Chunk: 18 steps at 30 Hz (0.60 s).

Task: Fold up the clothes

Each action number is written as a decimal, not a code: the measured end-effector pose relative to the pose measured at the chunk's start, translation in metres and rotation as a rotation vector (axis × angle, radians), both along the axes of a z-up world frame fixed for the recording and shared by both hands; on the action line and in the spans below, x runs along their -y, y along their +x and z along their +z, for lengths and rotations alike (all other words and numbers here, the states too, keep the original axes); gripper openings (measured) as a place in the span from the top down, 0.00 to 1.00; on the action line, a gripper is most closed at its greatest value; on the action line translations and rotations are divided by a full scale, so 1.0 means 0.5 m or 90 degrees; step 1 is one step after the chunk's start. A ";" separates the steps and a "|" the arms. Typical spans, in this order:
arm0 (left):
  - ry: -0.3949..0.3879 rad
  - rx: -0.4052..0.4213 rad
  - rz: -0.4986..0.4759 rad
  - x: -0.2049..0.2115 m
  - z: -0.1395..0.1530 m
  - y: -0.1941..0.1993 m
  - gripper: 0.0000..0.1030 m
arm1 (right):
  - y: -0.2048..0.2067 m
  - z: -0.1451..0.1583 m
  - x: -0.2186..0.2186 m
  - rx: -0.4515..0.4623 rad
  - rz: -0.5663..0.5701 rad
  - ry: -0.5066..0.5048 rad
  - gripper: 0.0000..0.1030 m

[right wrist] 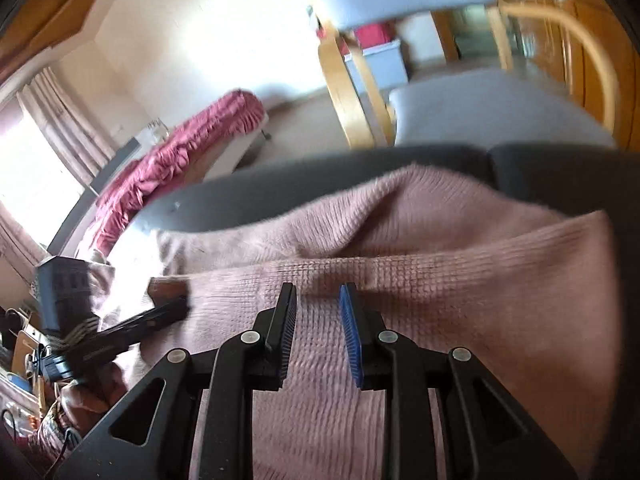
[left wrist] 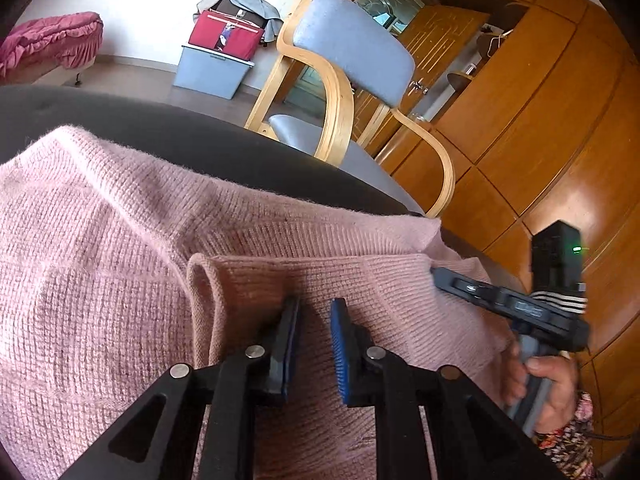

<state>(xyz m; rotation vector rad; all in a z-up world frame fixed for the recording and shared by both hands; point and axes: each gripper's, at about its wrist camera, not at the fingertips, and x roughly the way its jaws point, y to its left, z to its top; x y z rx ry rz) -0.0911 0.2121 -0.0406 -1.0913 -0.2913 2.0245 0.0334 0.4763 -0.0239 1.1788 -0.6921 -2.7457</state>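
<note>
A pink knitted sweater (left wrist: 100, 260) lies spread over a dark grey table (left wrist: 160, 128), with a folded-over layer running across its near part. My left gripper (left wrist: 318, 304) stands low on that fold, its jaws narrow and a ridge of knit pinched between the pads. To its right, a hand (left wrist: 552, 384) holds the right gripper (left wrist: 436, 272), whose tips are at the sweater's right edge. In the blurred right wrist view, my right gripper (right wrist: 320, 292) has narrow jaws with pink sweater (right wrist: 460, 280) filling the gap. The left gripper (right wrist: 180, 306) shows there at the sweater's left edge.
A wooden armchair (left wrist: 352, 48) with blue-grey cushions stands just beyond the table's far edge. A wooden wardrobe wall (left wrist: 540, 120) fills the right. A blue bin (left wrist: 212, 72) with a red suitcase on it and a bed (left wrist: 52, 40) under a magenta cover are by the far wall.
</note>
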 end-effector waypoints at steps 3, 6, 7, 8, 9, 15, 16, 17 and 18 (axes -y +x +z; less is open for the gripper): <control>0.010 0.008 -0.001 0.022 -0.008 -0.003 0.86 | 0.016 -0.012 -0.054 -0.007 -0.053 0.003 0.97; 0.019 0.015 -0.002 0.047 -0.012 0.001 0.86 | 0.054 -0.019 -0.131 -0.011 -0.143 -0.032 0.97; 0.021 0.016 -0.002 0.050 -0.012 0.002 0.86 | 0.069 -0.024 -0.159 -0.010 -0.180 -0.048 0.97; 0.021 0.016 -0.002 0.053 -0.013 0.003 0.86 | 0.086 -0.026 -0.184 -0.017 -0.211 -0.063 0.98; 0.022 0.017 -0.003 0.052 -0.012 0.006 0.86 | 0.103 -0.026 -0.208 -0.027 -0.240 -0.079 0.98; 0.028 0.021 -0.003 0.063 -0.013 0.007 0.86 | 0.174 0.023 -0.233 -0.036 -0.285 -0.037 0.90; 0.029 0.022 -0.003 0.065 -0.014 0.008 0.86 | 0.188 0.037 -0.217 -0.051 -0.259 -0.037 0.90; 0.031 0.023 -0.003 0.067 -0.014 0.008 0.86 | 0.202 0.050 -0.191 -0.062 -0.219 -0.032 0.90; 0.032 0.024 -0.003 0.069 -0.014 0.008 0.86 | 0.210 0.055 -0.163 -0.058 -0.182 -0.017 0.90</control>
